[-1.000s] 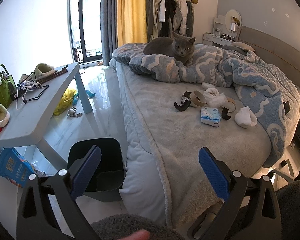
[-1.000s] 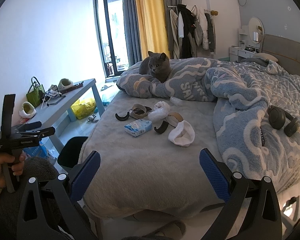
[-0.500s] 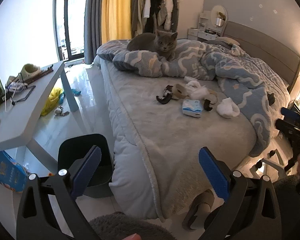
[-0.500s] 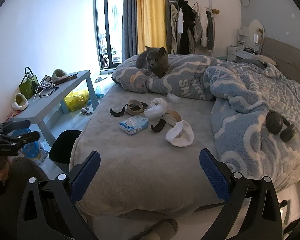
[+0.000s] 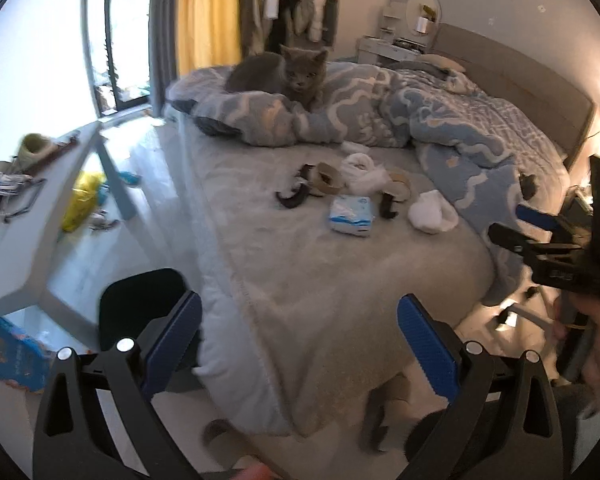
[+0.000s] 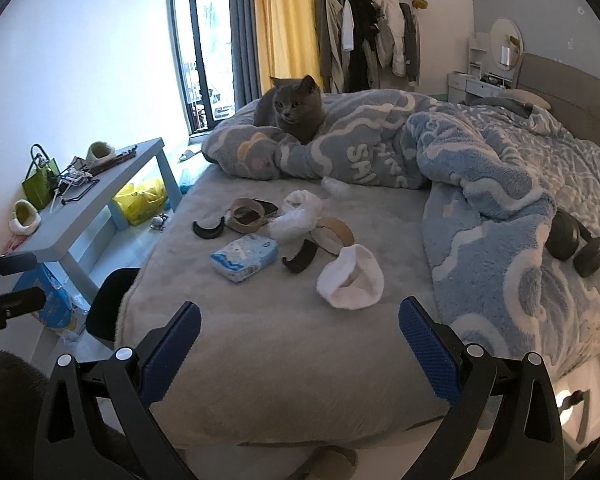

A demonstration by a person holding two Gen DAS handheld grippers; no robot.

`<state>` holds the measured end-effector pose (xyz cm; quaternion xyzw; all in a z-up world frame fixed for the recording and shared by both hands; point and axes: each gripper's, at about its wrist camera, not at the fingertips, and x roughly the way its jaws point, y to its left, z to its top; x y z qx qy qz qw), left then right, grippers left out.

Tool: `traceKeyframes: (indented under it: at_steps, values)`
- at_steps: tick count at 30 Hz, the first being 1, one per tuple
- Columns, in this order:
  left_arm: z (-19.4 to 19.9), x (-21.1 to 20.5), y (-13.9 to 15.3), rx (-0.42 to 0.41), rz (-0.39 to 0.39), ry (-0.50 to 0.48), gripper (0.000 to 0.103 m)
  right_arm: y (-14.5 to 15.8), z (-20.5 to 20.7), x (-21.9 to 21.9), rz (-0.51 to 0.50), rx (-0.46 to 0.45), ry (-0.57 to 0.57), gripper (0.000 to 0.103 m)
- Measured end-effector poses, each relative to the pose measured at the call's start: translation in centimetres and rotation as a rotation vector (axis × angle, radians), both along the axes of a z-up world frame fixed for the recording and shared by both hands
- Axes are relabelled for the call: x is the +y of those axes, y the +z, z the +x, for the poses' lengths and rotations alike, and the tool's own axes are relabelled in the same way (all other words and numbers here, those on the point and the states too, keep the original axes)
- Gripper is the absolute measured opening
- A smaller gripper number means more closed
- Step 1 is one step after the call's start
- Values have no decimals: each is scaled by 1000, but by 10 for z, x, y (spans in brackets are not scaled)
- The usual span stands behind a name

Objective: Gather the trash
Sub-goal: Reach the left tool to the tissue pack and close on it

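Daylight from the tall window is falling across a bedroom where a grey bed [image 6: 260,360] is filling both views, with a grey cat [image 6: 292,110] sitting on the rumpled blue duvet [image 6: 500,184] at its far side. Litter is lying in a loose cluster on the bare blanket, between the cat and the near edge: a soft pack of tissues [image 6: 245,257], crumpled white tissue [image 6: 298,216], a cardboard tape ring [image 6: 247,214], two dark curved pieces [image 6: 208,228], and a white sock-like bundle [image 6: 350,282]. A dark bin [image 5: 140,312] is standing on the floor just beside the bed's left corner, next to a low table [image 6: 100,204].

Both tools are hovering short of the bed, well apart from the litter. The left hand-held gripper [image 5: 298,346] is holding its blue pads wide apart with nothing between them; the right hand-held gripper [image 6: 300,354] is likewise spread and empty.

Everything here is looking light. The crumpled tissue and white bundle are likely to squash, so a pinch through the thick middle should hold. The tissue pack's wrapper may be slick; taking it across its narrow sides seems safest. The cardboard ring is probably stiff enough to grip by its wall, and may drag its neighbours since they are touching.
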<state>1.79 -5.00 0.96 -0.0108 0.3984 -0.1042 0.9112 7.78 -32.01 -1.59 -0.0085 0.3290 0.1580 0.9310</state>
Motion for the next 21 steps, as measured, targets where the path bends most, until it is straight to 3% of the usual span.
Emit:
traceKeyframes:
  at_steps: [2,10,17,21]
  values:
    - [12,1,-2,8,-34,-2,100,-6,11,-2,-3,9,-2,100]
    - [57,-16,-19,-22,68,-3,100,-32,48,-4,-43,55,29,100]
    - [91,-26,-30,-24,43,-52,100,-54,76,-3,-66,82,37,100]
    - [111,-43,-40,-16,77,-109,99,-64,97,-10,-40,110,14,100]
